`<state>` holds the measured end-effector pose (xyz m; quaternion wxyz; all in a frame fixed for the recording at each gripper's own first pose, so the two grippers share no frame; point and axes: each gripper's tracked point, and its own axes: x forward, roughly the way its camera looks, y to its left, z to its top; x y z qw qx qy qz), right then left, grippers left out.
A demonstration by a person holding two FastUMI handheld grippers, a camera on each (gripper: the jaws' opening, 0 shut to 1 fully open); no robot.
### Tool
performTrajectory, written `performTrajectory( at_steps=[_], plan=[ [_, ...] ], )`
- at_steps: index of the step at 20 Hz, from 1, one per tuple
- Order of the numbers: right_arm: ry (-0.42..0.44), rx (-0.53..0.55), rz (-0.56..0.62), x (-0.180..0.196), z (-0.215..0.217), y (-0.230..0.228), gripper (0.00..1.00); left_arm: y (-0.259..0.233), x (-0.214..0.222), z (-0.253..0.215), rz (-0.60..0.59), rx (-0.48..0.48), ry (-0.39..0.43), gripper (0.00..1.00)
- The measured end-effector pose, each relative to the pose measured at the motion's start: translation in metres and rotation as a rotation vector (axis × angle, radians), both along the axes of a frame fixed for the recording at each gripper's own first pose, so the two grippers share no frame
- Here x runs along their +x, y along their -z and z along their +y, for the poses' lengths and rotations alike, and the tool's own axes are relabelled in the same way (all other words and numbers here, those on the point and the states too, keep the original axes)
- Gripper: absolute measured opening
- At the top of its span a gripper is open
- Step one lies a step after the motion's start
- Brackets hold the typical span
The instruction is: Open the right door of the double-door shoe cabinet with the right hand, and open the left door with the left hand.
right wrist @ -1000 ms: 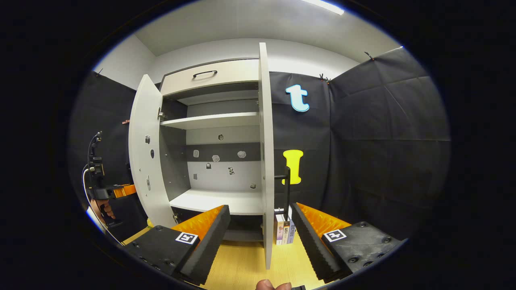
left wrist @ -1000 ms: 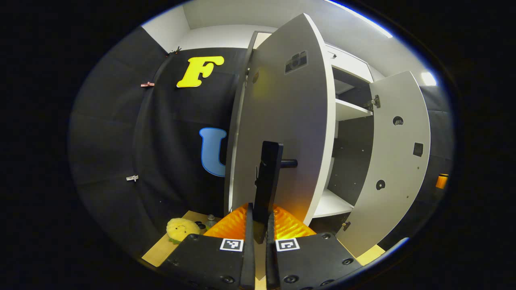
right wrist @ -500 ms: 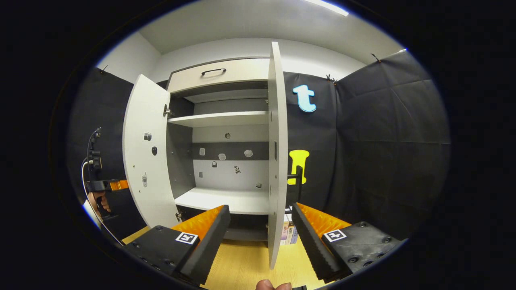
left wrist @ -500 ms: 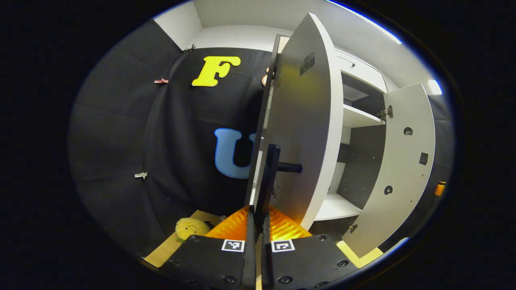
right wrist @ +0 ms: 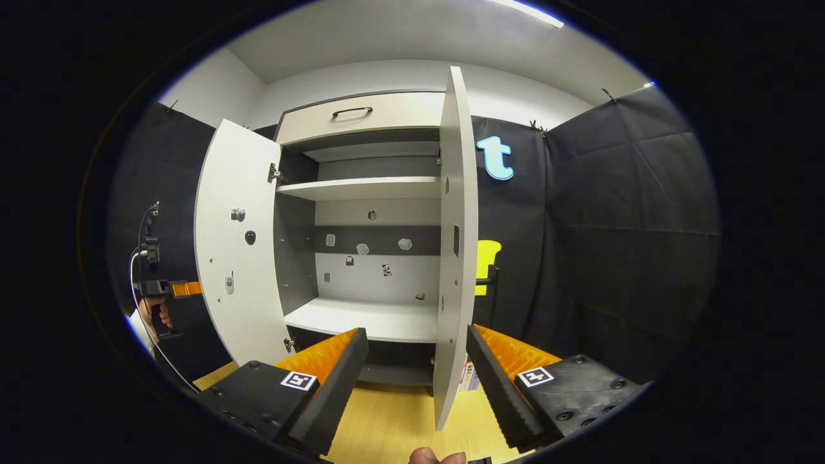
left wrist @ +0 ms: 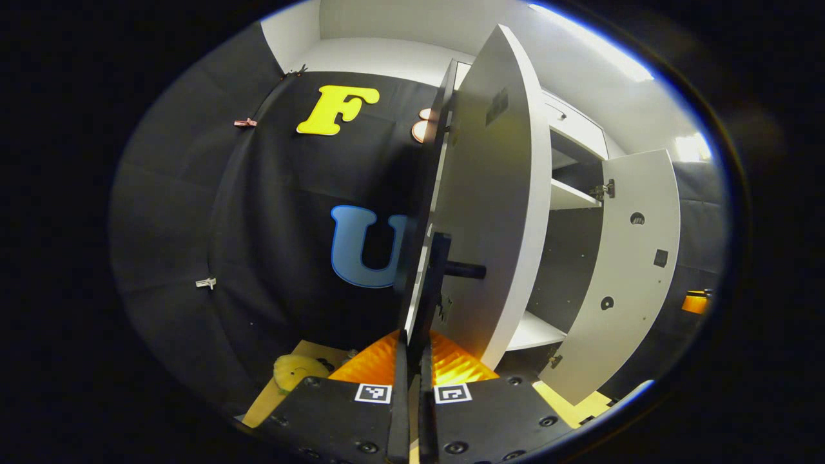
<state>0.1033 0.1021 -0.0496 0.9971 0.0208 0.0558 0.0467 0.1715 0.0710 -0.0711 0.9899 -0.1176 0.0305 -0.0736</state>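
Doors stood wide: the right door [right wrist: 456, 258] swung clear of the spread right tool [right wrist: 416, 361], while the left tool [left wrist: 410, 361] gripped the left door's handle [left wrist: 432, 290], nearly finished.

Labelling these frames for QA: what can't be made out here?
- Left gripper view: left gripper closed on the left door handle; the contact itself is hidden between the fingers.
- Right gripper view: right door handle mostly hidden behind the edge-on right door.
- Right gripper view: small items on the cabinet's back panel too small to identify.
- Right gripper view: books cut off by that door.
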Motion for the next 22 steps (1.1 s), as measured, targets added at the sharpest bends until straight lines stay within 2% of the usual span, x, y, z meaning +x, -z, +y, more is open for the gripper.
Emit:
performTrajectory(
  at_steps=[10, 18, 19, 22],
  plan=[
    [0.01, 0.0, 0.002, 0.0, -0.002, 0.001, 0.97, -0.002, -0.007, 0.007, 0.002, 0.099, -0.007, 0.11],
    [0.02, 0.011, 0.002, 0.0, -0.002, 0.001, 0.97, -0.023, -0.051, 0.012, -0.013, 0.108, -0.105, 0.17],
    [0.021, 0.014, 0.003, 0.0, -0.002, 0.001, 0.97, -0.027, -0.058, 0.01, -0.019, 0.103, -0.12, 0.21],
    [0.015, 0.023, 0.006, -0.001, -0.001, 0.001, 0.97, -0.041, -0.078, 0.005, -0.051, 0.107, -0.156, 0.47]
  ],
)
